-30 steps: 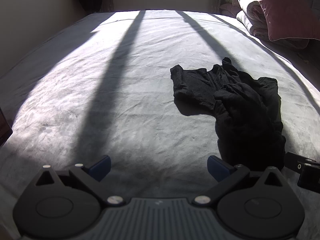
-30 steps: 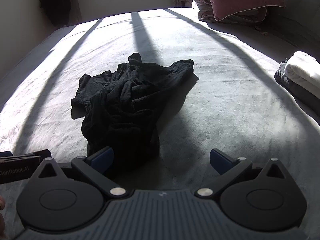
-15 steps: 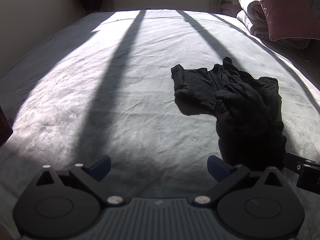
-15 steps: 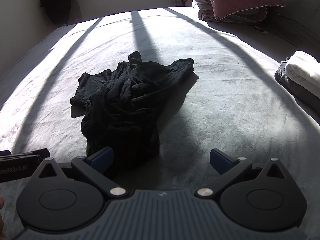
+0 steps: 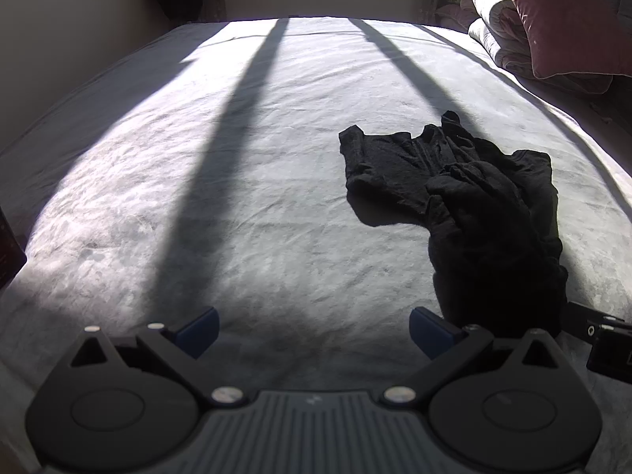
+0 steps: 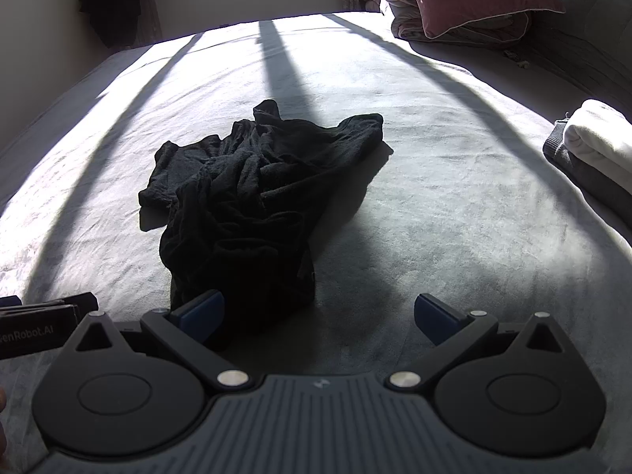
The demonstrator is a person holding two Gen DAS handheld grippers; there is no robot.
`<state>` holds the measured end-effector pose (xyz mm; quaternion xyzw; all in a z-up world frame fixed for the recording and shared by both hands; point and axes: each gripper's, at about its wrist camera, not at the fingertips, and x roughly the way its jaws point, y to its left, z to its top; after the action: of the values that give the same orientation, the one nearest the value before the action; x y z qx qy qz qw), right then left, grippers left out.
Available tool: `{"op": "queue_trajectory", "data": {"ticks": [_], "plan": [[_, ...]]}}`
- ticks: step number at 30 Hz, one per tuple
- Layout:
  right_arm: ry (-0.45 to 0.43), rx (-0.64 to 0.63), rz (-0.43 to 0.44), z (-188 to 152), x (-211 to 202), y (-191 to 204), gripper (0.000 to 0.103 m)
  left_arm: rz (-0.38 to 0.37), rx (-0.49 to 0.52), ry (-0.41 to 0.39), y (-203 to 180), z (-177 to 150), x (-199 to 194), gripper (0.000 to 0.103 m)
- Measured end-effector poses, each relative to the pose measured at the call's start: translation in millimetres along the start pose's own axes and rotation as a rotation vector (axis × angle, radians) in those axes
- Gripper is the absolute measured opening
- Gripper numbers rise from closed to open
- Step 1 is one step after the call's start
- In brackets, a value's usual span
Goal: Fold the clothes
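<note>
A crumpled black garment (image 5: 474,205) lies in a heap on the pale grey bed (image 5: 237,181), one sleeve spread toward the left. In the right wrist view the same black garment (image 6: 252,197) sits ahead and left of centre. My left gripper (image 5: 314,330) is open over bare sheet, with the heap's near end just beyond its right finger. My right gripper (image 6: 318,314) is open too, its left blue pad (image 6: 201,312) in front of the near hem of the heap. Neither holds anything.
A maroon pillow (image 5: 568,19) on a rolled quilt (image 5: 497,27) lies at the bed's far right. Folded white and grey clothes (image 6: 592,154) are stacked at the right edge. Dark clothing (image 6: 114,0) hangs by the far wall. The other gripper's body (image 6: 35,328) shows at lower left.
Both views have shifted only slightly; the garment lies as before and both grippers stay open.
</note>
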<state>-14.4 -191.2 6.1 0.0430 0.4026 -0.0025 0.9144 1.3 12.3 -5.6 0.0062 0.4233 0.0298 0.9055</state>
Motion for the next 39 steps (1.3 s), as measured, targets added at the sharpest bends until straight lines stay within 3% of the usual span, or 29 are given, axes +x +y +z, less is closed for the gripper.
{"op": "queue_trajectory", "data": {"ticks": [13, 24, 34, 39], "plan": [[0.005, -0.006, -0.001, -1, 2, 1, 0.103, 0.013, 0.003, 0.007, -1, -1, 3, 0.103], [0.058, -0.018, 0.026, 8, 27, 4, 0.103, 0.086, 0.009, 0.104, 4, -15, 33, 0.103], [0.198, 0.014, 0.065, 5, 54, -5, 0.103, 0.044, -0.004, 0.073, 12, -31, 41, 0.103], [0.214, -0.072, 0.047, 2, 58, 3, 0.103, 0.011, -0.023, 0.07, 18, -30, 43, 0.103]]}}
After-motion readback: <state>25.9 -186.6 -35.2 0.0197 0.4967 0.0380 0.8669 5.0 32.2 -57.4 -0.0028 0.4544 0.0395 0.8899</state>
